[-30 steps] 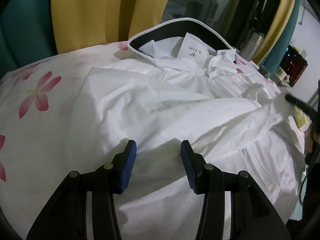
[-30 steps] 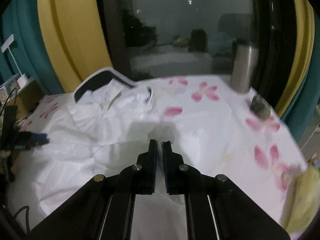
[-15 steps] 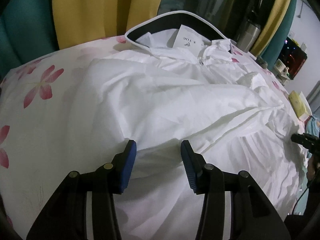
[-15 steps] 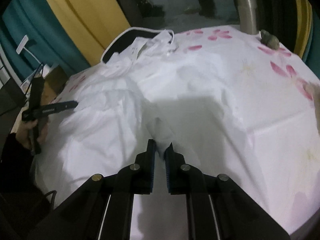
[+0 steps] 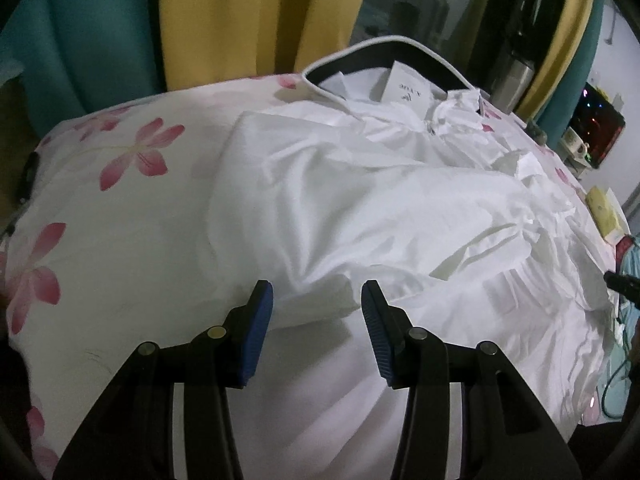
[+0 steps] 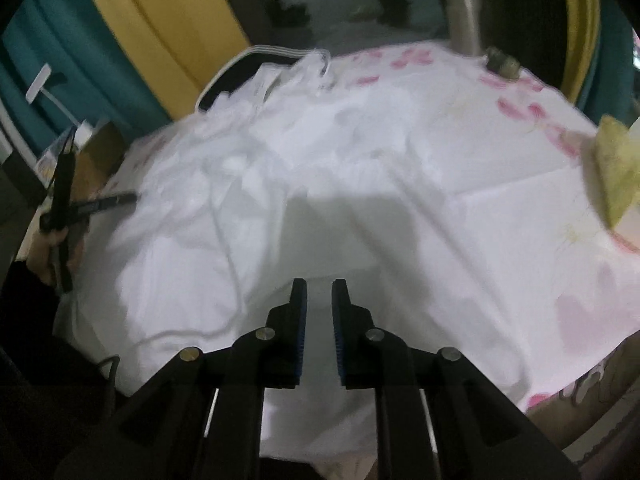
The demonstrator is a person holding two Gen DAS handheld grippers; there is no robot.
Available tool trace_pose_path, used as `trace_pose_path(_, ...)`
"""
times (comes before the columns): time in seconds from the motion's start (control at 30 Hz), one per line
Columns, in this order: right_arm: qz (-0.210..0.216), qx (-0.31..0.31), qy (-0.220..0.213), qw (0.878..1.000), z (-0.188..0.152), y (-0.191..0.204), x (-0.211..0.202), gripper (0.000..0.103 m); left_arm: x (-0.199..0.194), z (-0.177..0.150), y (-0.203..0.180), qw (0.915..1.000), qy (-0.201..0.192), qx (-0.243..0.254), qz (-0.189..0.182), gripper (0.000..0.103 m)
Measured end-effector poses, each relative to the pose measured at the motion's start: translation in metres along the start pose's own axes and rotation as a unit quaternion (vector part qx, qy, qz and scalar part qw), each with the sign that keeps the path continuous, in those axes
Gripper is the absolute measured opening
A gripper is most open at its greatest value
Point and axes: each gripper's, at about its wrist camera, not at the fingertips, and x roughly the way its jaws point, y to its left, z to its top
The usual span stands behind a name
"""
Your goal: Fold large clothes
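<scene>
A large white garment (image 5: 360,200) lies spread on a sheet printed with pink flowers (image 5: 132,152). Its dark-trimmed collar and paper label (image 5: 406,90) point to the far side. My left gripper (image 5: 317,292) hovers open over the near hem, and a small ridge of cloth lies just beyond its blue pads without touching them. In the right wrist view the garment (image 6: 320,152) covers the middle. My right gripper (image 6: 319,286) is low over it, jaws opening, with flat cloth showing through the narrow gap and nothing pinched.
A steel flask (image 6: 464,12) and a small grey lump (image 6: 502,62) stand at the far right of the sheet. A yellow object (image 6: 616,168) lies at the right edge. Yellow and teal curtains (image 5: 224,20) hang behind. A cardboard box (image 6: 96,152) sits at the left.
The right gripper was shut on a fold of white cloth; its jaws have parted and the cloth lies flat. It drew back toward the near edge. The left gripper shifted sideways along the hem, still open.
</scene>
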Motion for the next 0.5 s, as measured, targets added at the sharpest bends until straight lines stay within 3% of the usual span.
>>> trace_pose_path(0.1, -0.027, 0.006, -0.016, 0.999, 0.01, 0.0, 0.007, 0.071, -0.004, 0.004, 0.003, 0.9999, -0.013, -0.002, 0.002, 0.049)
trace_pose_path(0.27, -0.042, -0.004, 0.003, 0.999, 0.009, 0.005, 0.038, 0.072, 0.001, 0.02, 0.004, 0.9997, -0.024, 0.0, 0.003, 0.049)
trace_pose_path(0.3, -0.049, -0.023, -0.001, 0.999, 0.008, 0.01, 0.039, 0.07, 0.003, 0.024, 0.005, 0.9997, -0.024, 0.0, 0.004, 0.049)
trace_pose_path(0.4, -0.062, -0.072, 0.01, 0.995, 0.008, 0.025, 0.044, 0.012, 0.012, 0.038, 0.008, 0.9997, -0.022, -0.006, 0.003, 0.049)
trace_pose_path(0.43, -0.071, -0.082, 0.011, 0.994, 0.009, 0.027, 0.044, 0.006, 0.017, 0.043, 0.008, 0.9999, -0.014, -0.006, 0.0, 0.049)
trace_pose_path(0.5, -0.084, -0.097, 0.007, 0.992, 0.013, 0.029, 0.041, 0.003, 0.024, 0.051, 0.003, 0.9999, -0.007, 0.005, -0.007, 0.049)
